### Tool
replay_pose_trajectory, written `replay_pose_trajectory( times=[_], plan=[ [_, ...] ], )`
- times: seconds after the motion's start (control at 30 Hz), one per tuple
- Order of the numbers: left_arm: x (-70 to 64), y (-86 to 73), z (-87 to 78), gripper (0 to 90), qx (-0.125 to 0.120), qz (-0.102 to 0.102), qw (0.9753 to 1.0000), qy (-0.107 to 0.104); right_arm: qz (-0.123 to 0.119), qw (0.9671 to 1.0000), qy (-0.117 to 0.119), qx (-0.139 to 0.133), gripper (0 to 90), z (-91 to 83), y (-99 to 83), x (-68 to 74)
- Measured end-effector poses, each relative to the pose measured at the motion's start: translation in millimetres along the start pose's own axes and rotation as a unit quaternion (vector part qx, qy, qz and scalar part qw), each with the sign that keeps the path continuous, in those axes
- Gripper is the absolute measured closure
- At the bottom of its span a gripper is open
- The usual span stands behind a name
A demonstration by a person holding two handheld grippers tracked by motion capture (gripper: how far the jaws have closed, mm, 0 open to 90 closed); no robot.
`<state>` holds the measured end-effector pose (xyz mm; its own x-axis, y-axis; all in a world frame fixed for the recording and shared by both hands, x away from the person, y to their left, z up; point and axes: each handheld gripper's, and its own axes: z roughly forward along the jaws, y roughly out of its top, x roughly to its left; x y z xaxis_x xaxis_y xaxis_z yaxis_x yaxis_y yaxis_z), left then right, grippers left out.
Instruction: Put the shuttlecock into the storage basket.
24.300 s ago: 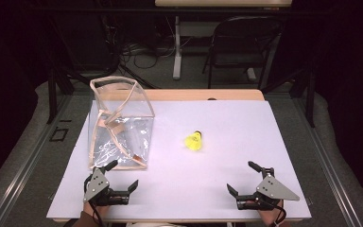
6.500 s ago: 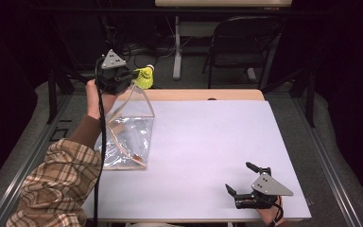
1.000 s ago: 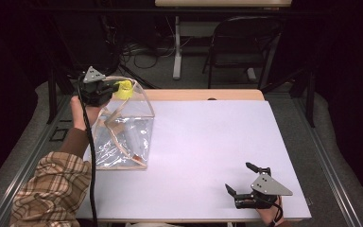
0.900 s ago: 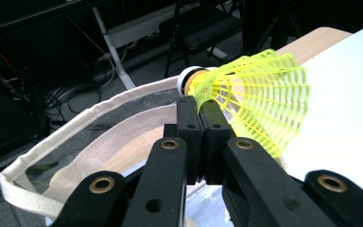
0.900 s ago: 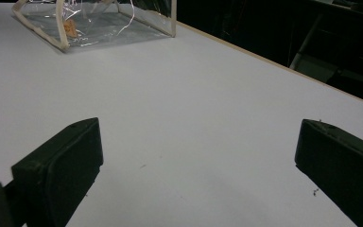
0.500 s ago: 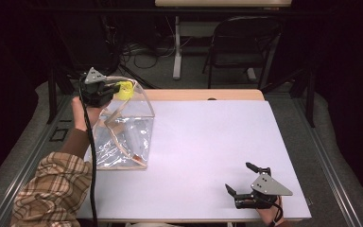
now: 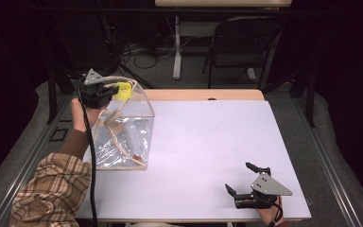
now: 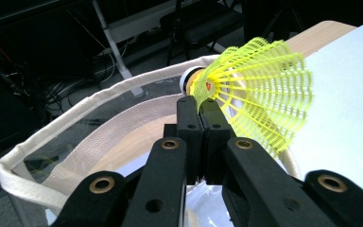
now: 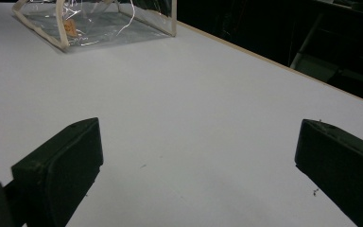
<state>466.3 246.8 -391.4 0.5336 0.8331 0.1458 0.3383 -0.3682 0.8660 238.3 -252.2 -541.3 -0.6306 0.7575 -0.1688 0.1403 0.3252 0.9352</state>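
Note:
A clear plastic bag (image 7: 123, 137) with cream trim stands at the left of the white table (image 7: 217, 142), mouth upward. My left gripper (image 7: 112, 90) hovers at the bag's far top rim, shut on a yellow shuttlecock (image 7: 123, 90). In the left gripper view the jaws (image 8: 199, 101) pinch the shuttlecock (image 8: 260, 94) near its cork, with the skirt fanning to the right over the bag's rim (image 8: 99, 97). My right gripper (image 7: 238, 176) rests open at the table's front right. In its own view, nothing lies between its jaws (image 9: 198, 156), and the bag (image 9: 99, 23) is far off.
A folding chair (image 7: 246, 42) and a desk leg with cables stand on the floor behind the table. A wooden strip (image 7: 208, 94) edges the table's far side. The white surface between the bag and my right gripper is bare.
The shuttlecock, once lying on the table, is in my left gripper, which has come down from higher behind the bag to its rim. Over the last second nothing has moved.

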Motion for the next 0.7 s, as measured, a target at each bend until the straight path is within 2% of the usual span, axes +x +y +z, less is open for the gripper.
replay_pose_trajectory(
  times=[0.7],
  plan=[
    [3.9, -5.2, 14.4, 88.9, 0.034, -0.011, 0.9993, 0.006, 0.000, 1.0000, 0.000, 0.000, 1.3, 0.0, 0.0, 0.0]
  ],
)
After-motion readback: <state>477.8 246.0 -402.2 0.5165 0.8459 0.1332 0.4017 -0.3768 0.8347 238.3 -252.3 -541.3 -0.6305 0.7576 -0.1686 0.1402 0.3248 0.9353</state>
